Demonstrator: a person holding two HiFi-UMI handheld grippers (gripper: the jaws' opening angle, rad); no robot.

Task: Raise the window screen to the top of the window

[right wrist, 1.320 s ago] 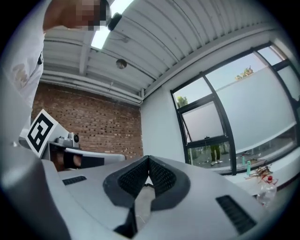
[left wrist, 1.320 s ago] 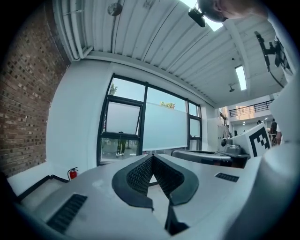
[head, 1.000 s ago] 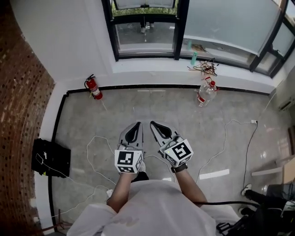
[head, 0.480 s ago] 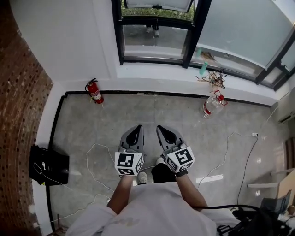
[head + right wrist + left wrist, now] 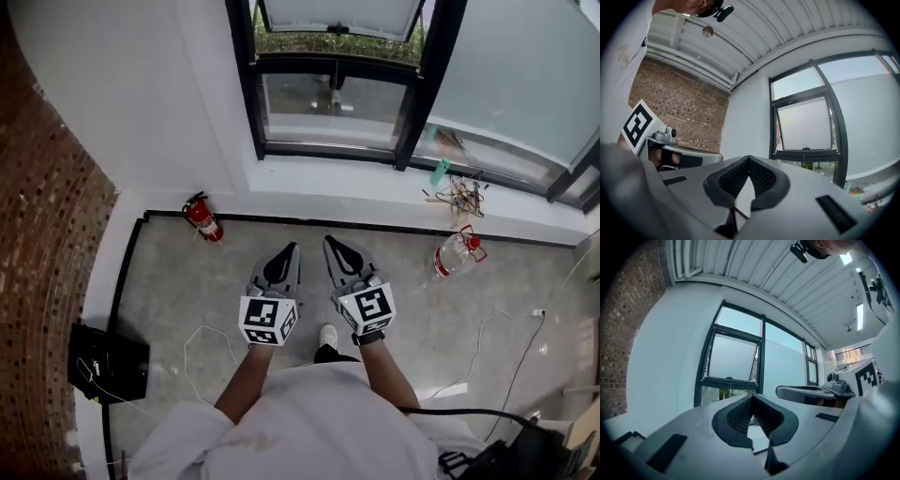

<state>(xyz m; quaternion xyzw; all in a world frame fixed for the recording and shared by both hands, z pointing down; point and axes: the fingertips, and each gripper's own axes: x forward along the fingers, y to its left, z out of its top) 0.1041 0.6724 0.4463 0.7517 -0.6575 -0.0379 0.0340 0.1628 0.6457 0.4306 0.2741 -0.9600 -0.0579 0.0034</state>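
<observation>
Two claws, left claw (image 5: 292, 250) and right claw (image 5: 331, 243), both pressed together empty, face one window (image 5: 333, 103); one extinguisher (image 5: 202, 218), one bottle (image 5: 455, 256).

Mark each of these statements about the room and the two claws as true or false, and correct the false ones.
1. The left claw and the right claw are both closed and empty. True.
2. The fire extinguisher lies on the window sill. False: it stands on the floor, against the white wall left of the window.
3. A plastic bottle with a red cap is on the floor, on the right claw's side. True.
4. The left claw touches the window frame. False: it is held apart from the window frame, above the floor.
5. There is a brick wall on the left side. True.
</observation>
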